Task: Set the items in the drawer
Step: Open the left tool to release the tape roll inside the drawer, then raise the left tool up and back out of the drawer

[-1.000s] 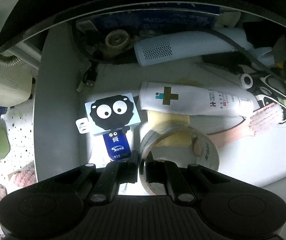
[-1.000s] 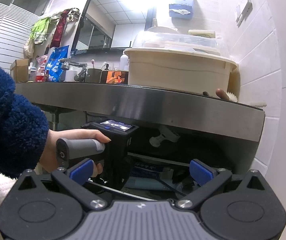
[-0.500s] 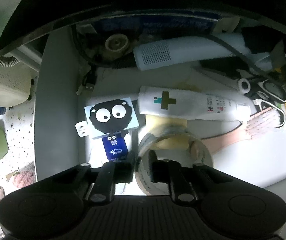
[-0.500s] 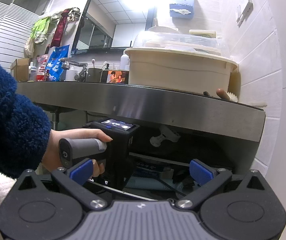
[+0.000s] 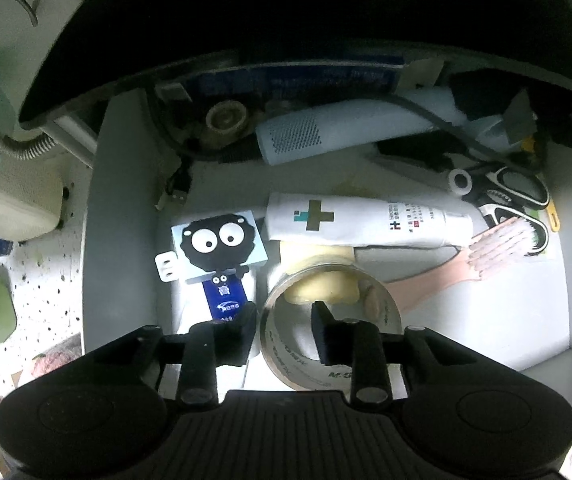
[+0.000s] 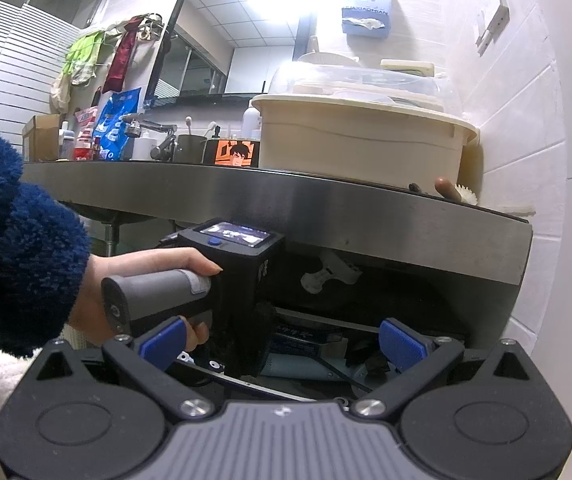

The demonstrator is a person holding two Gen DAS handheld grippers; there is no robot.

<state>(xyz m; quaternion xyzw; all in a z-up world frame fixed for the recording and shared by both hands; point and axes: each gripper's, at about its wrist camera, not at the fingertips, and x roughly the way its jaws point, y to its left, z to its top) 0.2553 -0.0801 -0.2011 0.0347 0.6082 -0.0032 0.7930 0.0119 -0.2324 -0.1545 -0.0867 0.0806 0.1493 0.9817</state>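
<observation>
The open white drawer (image 5: 125,240) fills the left wrist view, set under a dark steel counter edge (image 6: 326,196) that spans the right wrist view. On that counter stands a large cream plastic tub (image 6: 358,148) with a clear lid.

Inside the drawer, a long pale blue perforated device (image 5: 326,136) lies across the back, and a white tube with a gold cross (image 5: 366,220) lies in front of it. A pink-handled brush (image 5: 466,264) lies slantwise at the right, its bristles just beside the tube's cap. A roll of clear packing tape (image 5: 326,368) stands on the drawer floor near the front, against a yellow sponge (image 5: 326,284). To its left lies a light blue card with a black googly-eyed figure (image 5: 217,244), with a small dark blue tag (image 5: 225,300) below it.

The left gripper (image 5: 281,332) has its jaws spread apart: one finger sits outside the roll's wall, the other inside the ring, neither pressing on the tape. In the right wrist view a hand (image 6: 125,272) in a fuzzy navy sleeve (image 6: 13,224) holds that gripper's grey handle. The right gripper (image 6: 281,344) hangs before the drawer, its blue-tipped jaws wide apart and holding nothing.
</observation>
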